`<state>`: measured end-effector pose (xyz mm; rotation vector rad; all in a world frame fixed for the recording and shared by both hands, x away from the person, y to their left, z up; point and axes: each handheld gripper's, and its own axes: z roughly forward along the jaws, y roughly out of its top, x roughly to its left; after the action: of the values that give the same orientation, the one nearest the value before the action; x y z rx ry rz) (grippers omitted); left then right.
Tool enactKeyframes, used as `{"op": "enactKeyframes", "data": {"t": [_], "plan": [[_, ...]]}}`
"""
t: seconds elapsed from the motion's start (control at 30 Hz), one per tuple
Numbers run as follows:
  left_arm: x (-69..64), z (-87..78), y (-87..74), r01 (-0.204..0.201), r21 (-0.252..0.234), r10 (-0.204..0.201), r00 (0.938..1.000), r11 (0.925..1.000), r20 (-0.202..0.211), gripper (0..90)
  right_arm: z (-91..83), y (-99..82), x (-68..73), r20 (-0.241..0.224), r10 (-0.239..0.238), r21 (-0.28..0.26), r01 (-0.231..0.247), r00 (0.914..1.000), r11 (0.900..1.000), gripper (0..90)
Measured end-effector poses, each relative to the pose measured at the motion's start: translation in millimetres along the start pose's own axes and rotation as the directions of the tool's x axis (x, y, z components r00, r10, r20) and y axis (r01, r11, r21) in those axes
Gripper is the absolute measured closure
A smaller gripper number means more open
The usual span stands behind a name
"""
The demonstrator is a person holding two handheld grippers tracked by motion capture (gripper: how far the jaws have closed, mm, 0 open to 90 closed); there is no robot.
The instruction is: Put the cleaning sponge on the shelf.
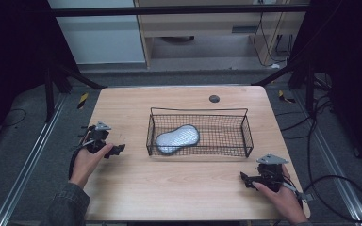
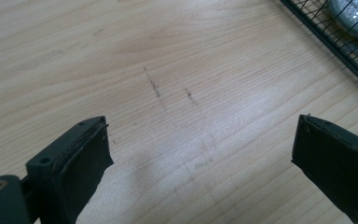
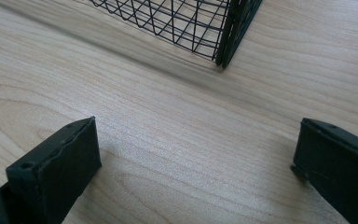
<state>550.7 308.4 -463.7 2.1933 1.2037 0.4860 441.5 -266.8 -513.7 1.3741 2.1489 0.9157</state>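
Showing no readable brand, label or writing anywhere. Resting on the wooden table (image 1: pixel 184 183): one black wire basket (image 1: pixel 247 132), holding one grey, mesh-textured, bean-shaped pad (image 1: pixel 177 138) toward its left end, partly veiled by the wire. Sitting near the far edge: one small dark round spot (image 1: pixel 214 98), too small to identify. Being held by two hands: left gripper (image 2: pixel 200 154), jaws spread wide over bare wood, gripping nothing; right gripper (image 3: pixel 196 158), likewise gaping and empty, near the basket's corner.
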Motion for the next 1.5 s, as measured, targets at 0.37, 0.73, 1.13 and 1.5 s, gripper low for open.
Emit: {"op": "enactKeyframes", "data": {"t": [0.37, 0.73, 1.13, 1.5], "plan": [[4.3, 10.9, -15.1, 0.028, 0.025, -0.028, 0.9996, 0.9993, -0.005, 3.6, 0.0, 0.0, 0.0, 0.0, 0.0, 0.0, 0.0, 1.0, 1.0, 0.6], [7.4, 23.1, -21.5, 0.054, 0.017, -0.053, 0.9984, 0.9984, -0.017, 3.7, -0.5, -0.4, 0.0, 0.0, -0.002, 0.001, 0.002, 1.0, 1.0, 0.6], [7.1, 30.2, -23.1, 0.077, -0.03, -0.079, 0.9962, 0.9965, -0.039, 2.3, -0.6, -0.5, 0.1, 0.0, -0.002, 0.001, 0.002, 1.0, 1.0, 0.6], [5.2, 34.4, -26.5, 0.083, -0.082, -0.087, 0.9952, 0.9932, -0.045, 0.0, -0.6, -0.5, 0.1, 0.0, -0.001, 0.001, 0.001, 1.0, 1.0, 0.6]]}}
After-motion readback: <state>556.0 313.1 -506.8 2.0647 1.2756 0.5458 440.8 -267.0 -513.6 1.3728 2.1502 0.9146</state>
